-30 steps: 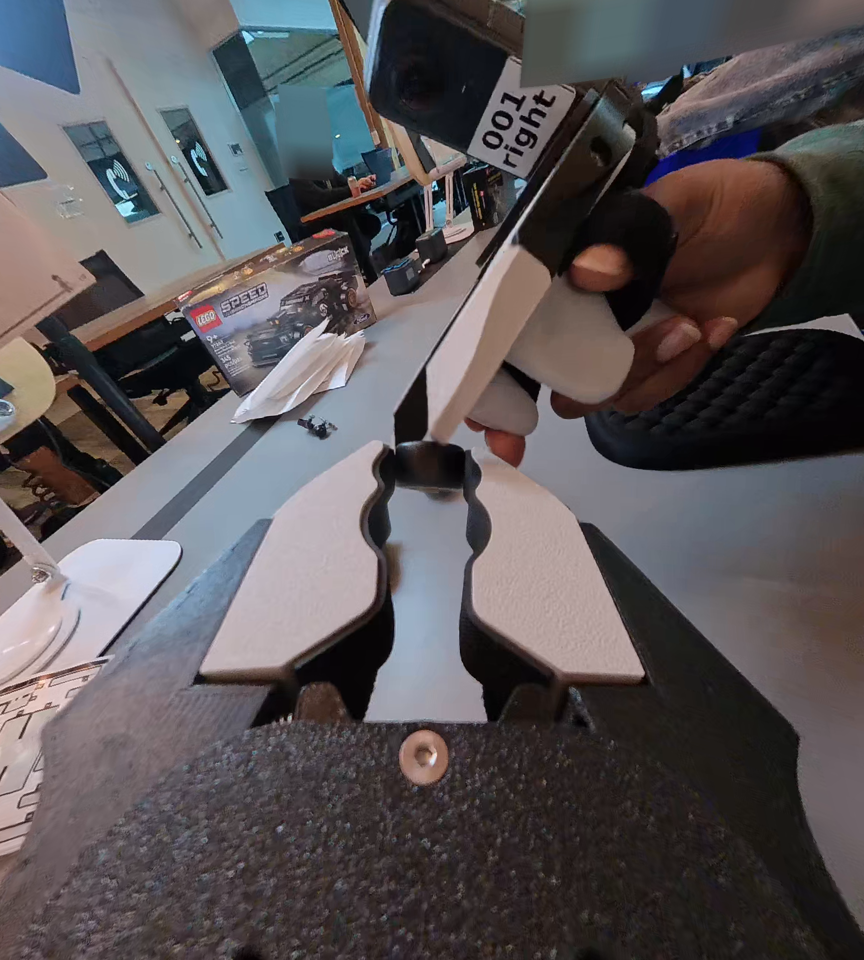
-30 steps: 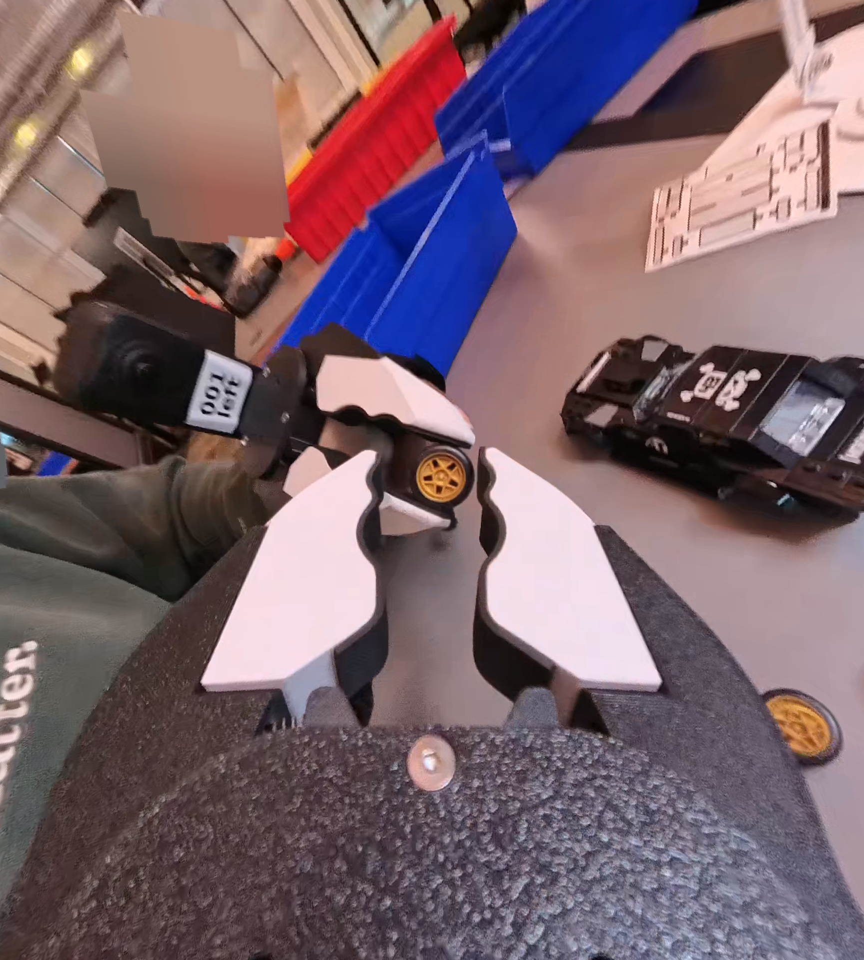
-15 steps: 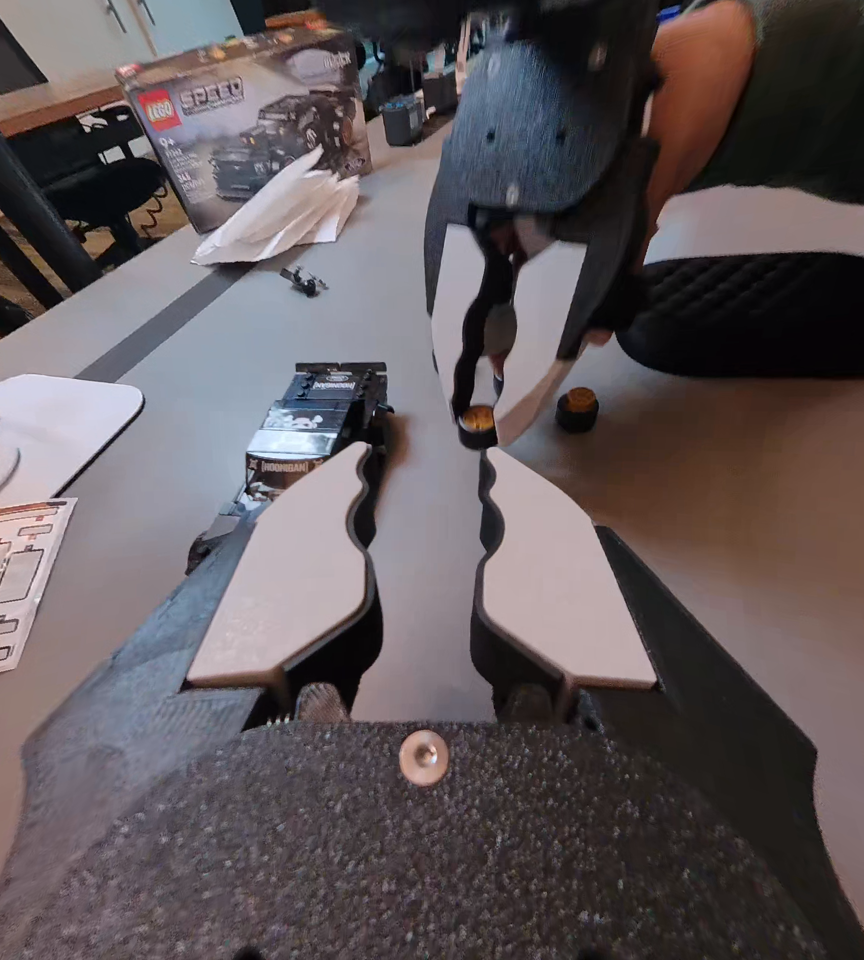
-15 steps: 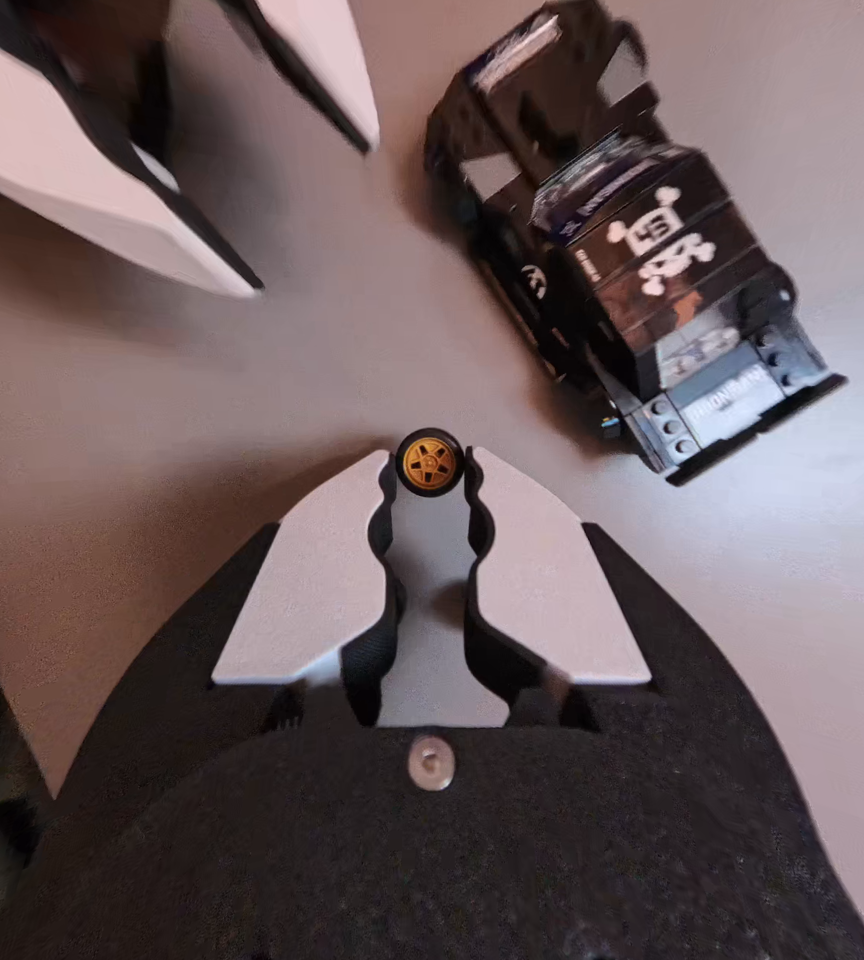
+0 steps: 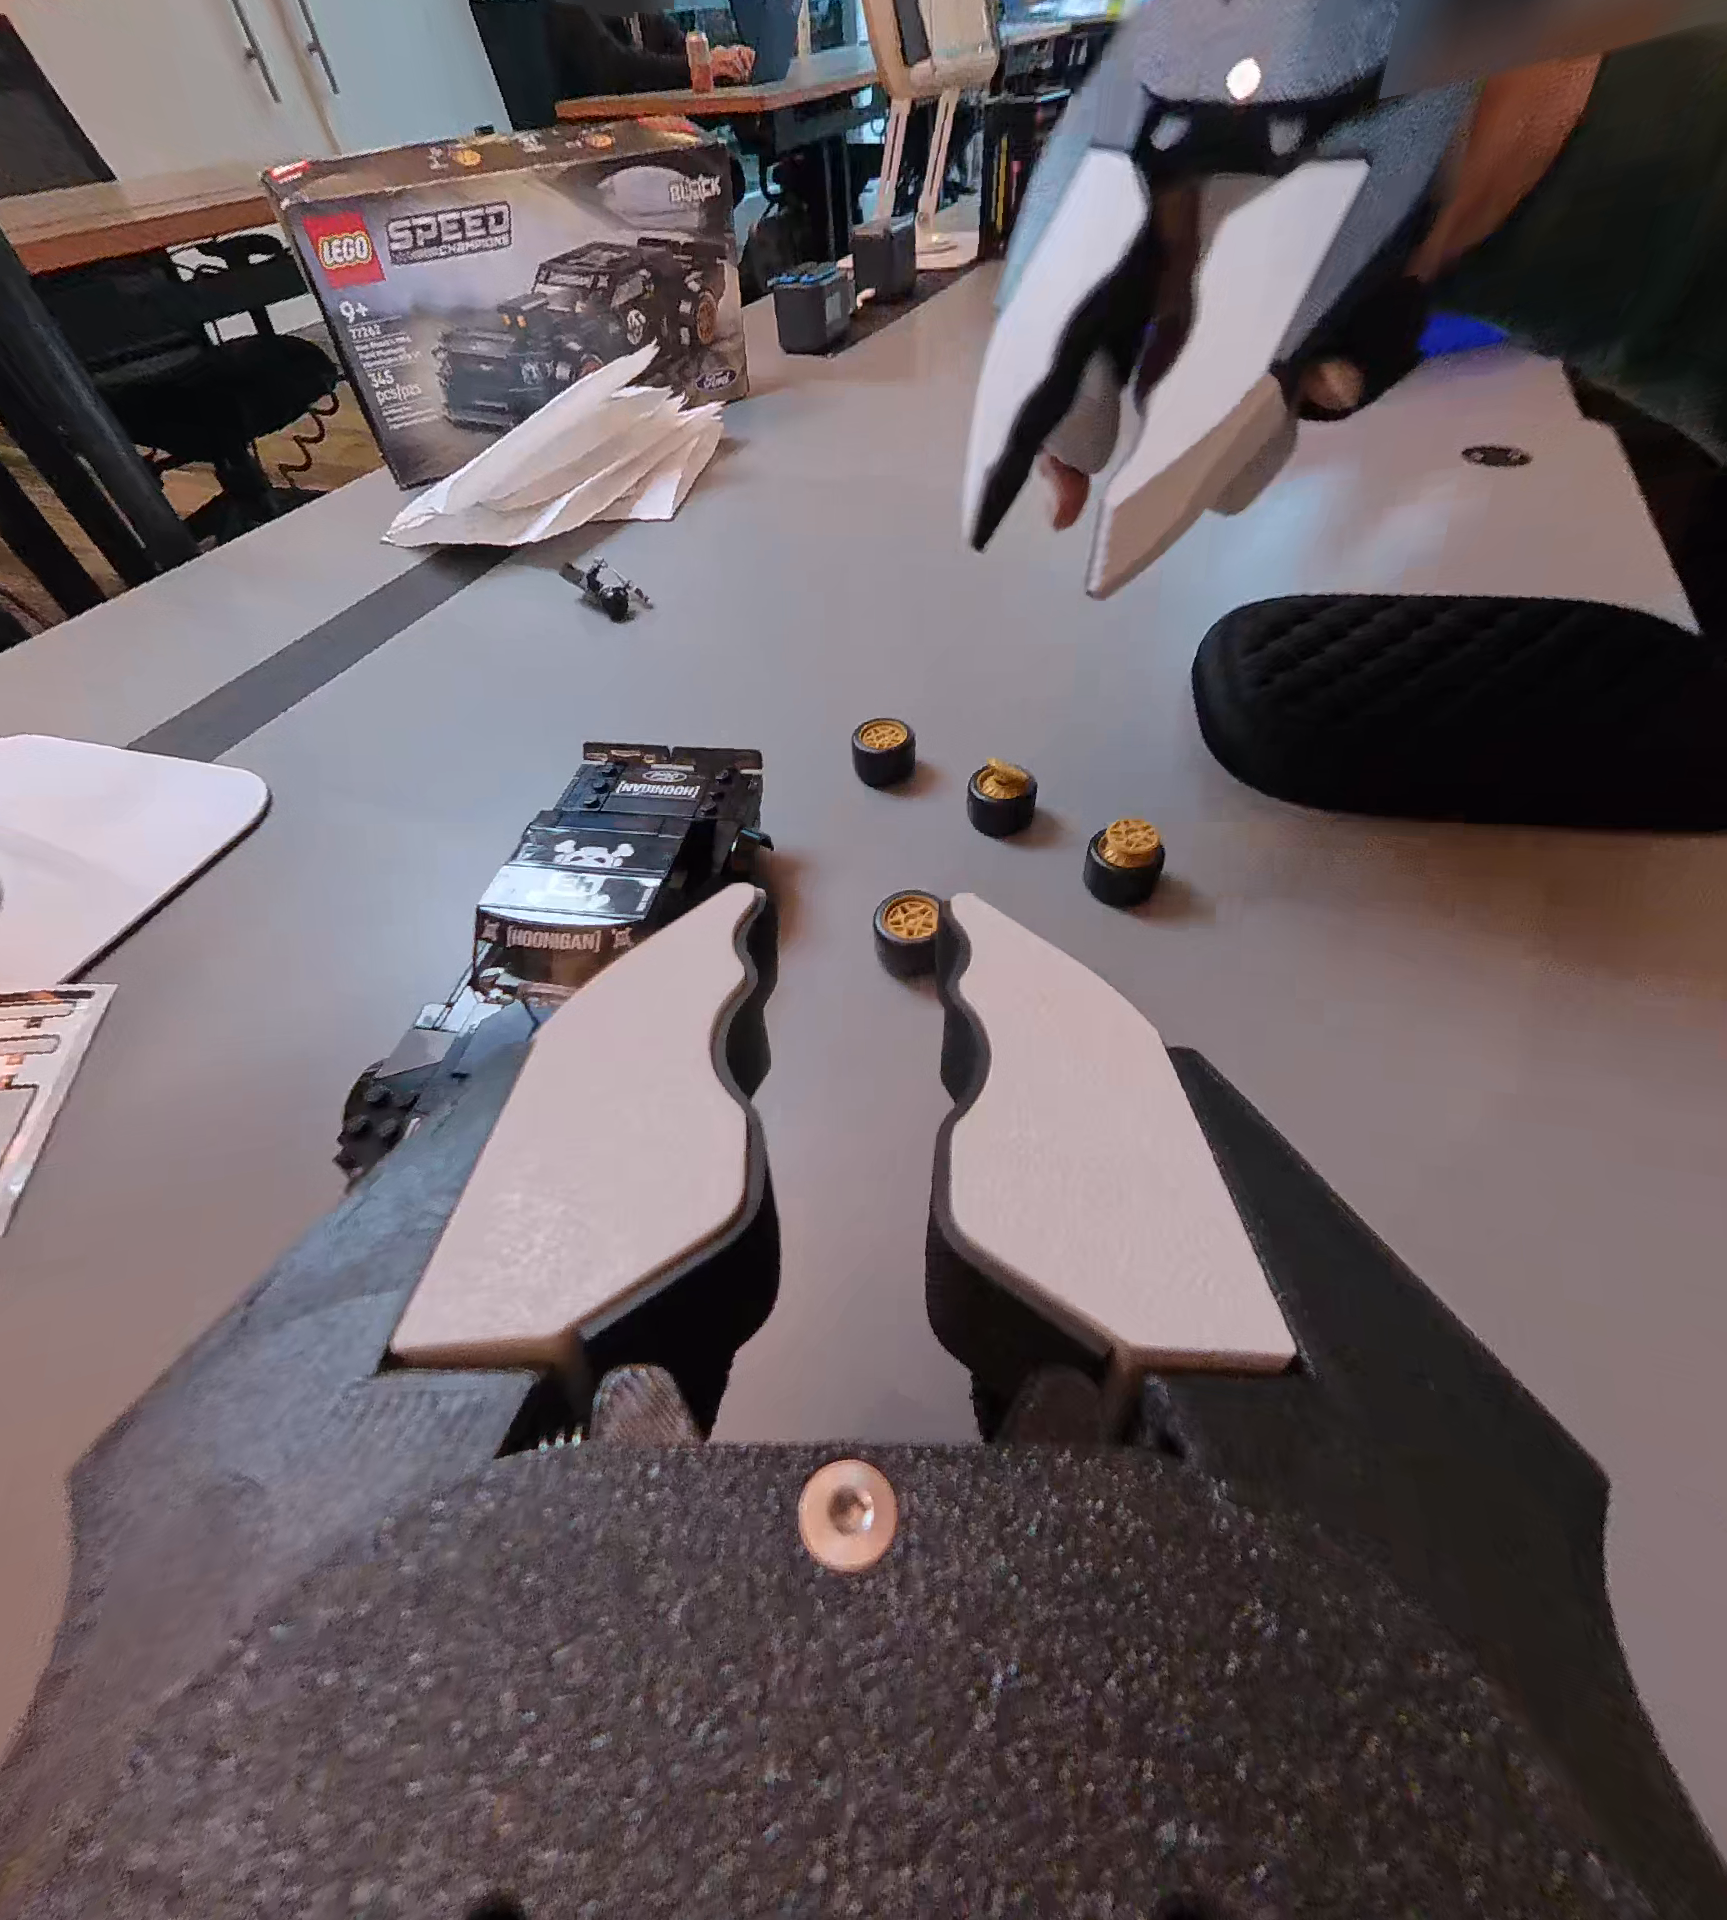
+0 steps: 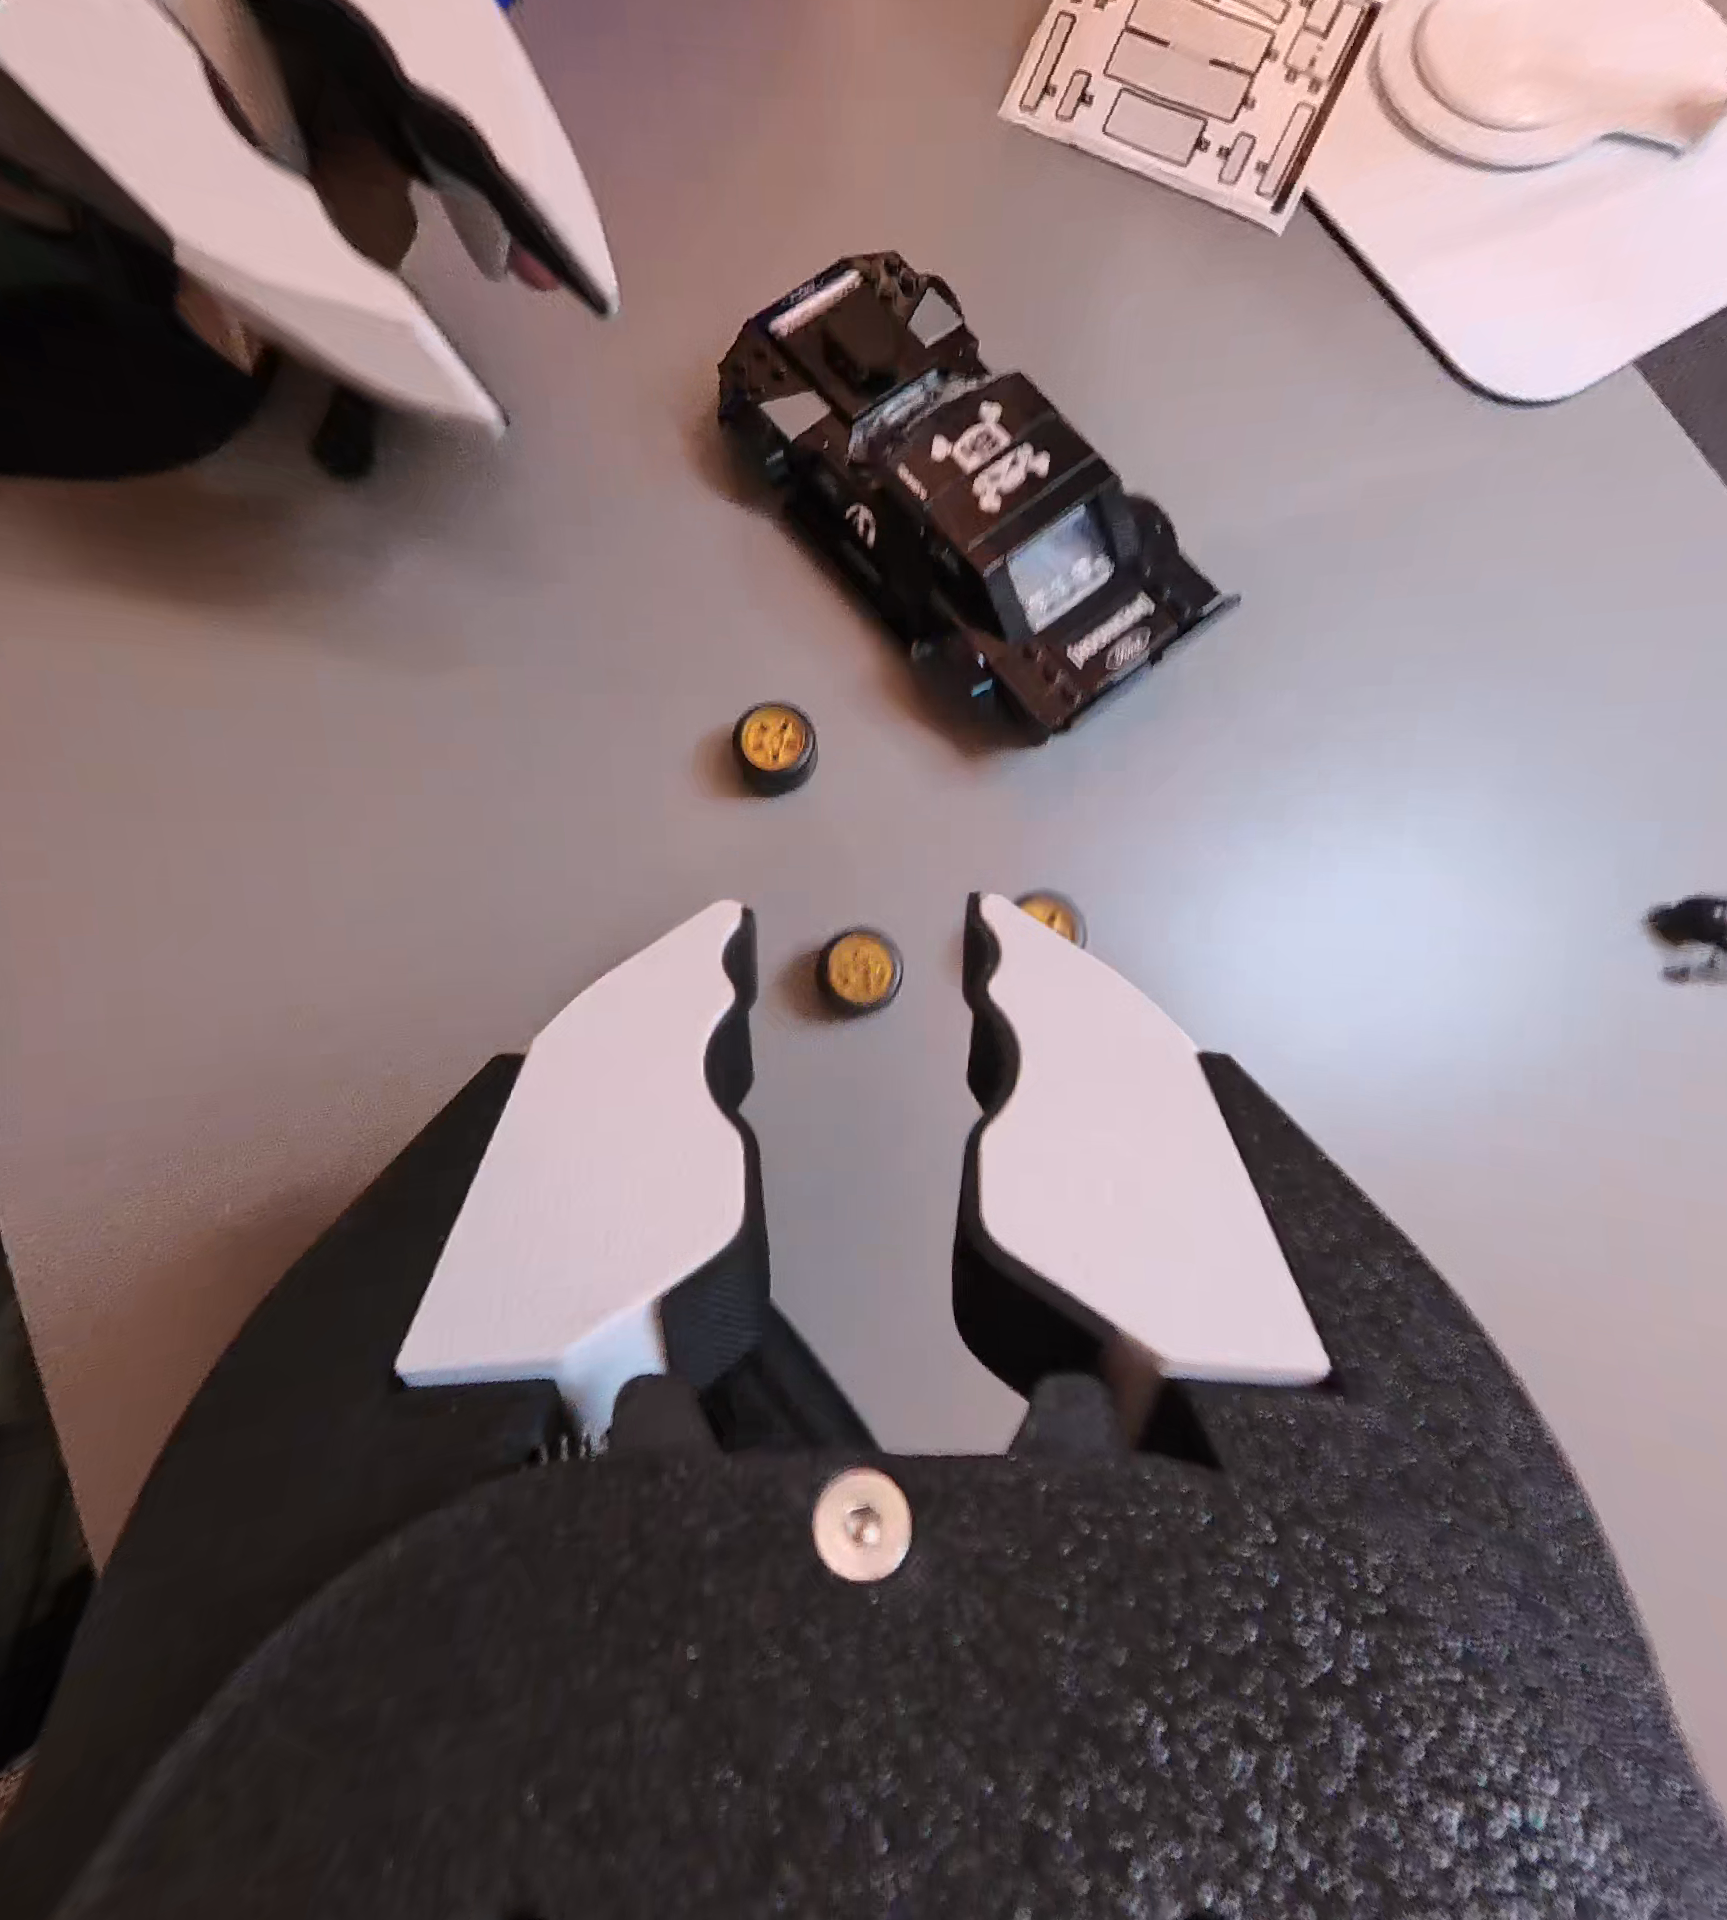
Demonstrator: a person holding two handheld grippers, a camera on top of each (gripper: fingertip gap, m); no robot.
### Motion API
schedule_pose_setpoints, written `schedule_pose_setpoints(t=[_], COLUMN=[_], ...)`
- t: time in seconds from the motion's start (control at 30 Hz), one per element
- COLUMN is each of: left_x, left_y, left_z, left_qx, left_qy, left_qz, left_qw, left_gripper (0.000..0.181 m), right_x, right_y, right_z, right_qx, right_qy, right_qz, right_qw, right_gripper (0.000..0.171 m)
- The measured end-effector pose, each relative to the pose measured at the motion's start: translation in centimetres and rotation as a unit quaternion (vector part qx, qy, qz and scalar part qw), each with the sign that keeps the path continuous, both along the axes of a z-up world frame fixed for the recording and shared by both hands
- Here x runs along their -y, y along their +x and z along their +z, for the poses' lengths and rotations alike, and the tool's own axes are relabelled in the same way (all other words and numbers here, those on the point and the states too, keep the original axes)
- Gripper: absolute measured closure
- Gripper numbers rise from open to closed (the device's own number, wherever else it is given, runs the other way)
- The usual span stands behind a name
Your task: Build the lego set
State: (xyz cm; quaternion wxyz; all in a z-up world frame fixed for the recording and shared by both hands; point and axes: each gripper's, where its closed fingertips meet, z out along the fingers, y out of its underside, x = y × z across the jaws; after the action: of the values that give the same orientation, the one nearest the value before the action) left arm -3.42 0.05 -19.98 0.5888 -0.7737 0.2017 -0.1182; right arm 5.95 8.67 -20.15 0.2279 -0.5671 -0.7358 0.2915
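Both grippers' fingers apart and empty, left gripper (image 5: 854, 914) and right gripper (image 6: 859, 920) above loose gold-hubbed wheels (image 5: 1001, 798) beside the black car (image 6: 973, 520) on the bench (image 5: 1358, 1039).

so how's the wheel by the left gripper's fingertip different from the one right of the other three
The near wheel stands on its tread, gold hub facing sideways toward the camera; the rightmost wheel lies flat, hub facing up. The near one sits at the left gripper; the rightmost lies clear of it. Both have black tyres and gold rims.
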Motion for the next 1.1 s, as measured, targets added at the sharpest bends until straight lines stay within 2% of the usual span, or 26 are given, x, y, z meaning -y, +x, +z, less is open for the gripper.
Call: schedule_pose_setpoints(t=[0.13, 0.4, 0.93, 1.1], left_x=[0.0, -0.2, -0.3, -0.3], left_y=[0.4, 0.6, 0.6, 0.8], left_z=[0.0, -0.8, -1.2, -1.3], left_qx=[0.019, 0.034, 0.039, 0.04], left_qy=[0.0, -0.012, -0.022, -0.025], left_qz=[-0.003, -0.006, -0.008, -0.012], left_qw=[1.0, 0.999, 0.999, 0.999], left_gripper=[0.153, 0.154, 0.154, 0.154], right_x=[-0.2, -0.4, 0.1, 0.0], right_y=[2.4, 1.0, -0.3, -0.4], right_z=[-3.5, -6.8, -7.6, -7.5], right_qx=[0.017, 0.025, 0.029, 0.027], right_qy=[0.02, 0.036, 0.01, 0.013], right_qz=[-0.022, -0.027, -0.002, -0.003], right_qw=[0.999, 0.999, 1.0, 1.0], right_gripper=[0.138, 0.143, 0.142, 0.147])
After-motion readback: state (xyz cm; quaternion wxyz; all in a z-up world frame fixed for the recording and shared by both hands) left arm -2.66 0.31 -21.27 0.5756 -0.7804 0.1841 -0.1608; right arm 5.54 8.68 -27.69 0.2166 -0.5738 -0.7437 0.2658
